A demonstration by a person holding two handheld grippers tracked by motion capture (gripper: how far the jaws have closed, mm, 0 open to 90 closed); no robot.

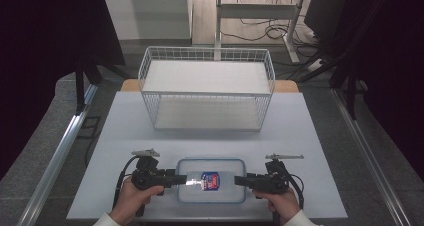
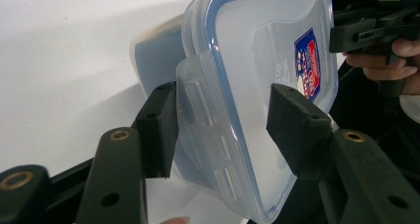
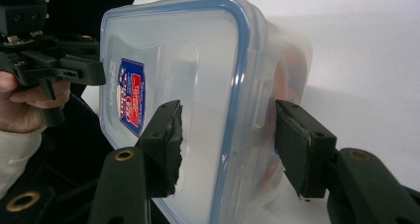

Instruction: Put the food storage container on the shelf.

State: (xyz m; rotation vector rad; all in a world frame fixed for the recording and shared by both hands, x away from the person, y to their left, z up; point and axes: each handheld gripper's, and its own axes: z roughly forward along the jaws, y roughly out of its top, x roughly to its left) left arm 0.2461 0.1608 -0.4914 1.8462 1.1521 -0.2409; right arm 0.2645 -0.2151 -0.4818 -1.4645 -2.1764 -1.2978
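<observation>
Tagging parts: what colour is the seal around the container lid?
Blue seal on a clear lid; right gripper view shows it best.

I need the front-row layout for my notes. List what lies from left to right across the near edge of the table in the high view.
Left hand → left gripper → lidded plastic container with its blue-and-red label → right gripper → right hand.

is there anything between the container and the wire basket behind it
Nothing visible does. A bare strip of table lies between the lidded container and the wire basket; the left gripper and right gripper flank the container's short ends.
</observation>
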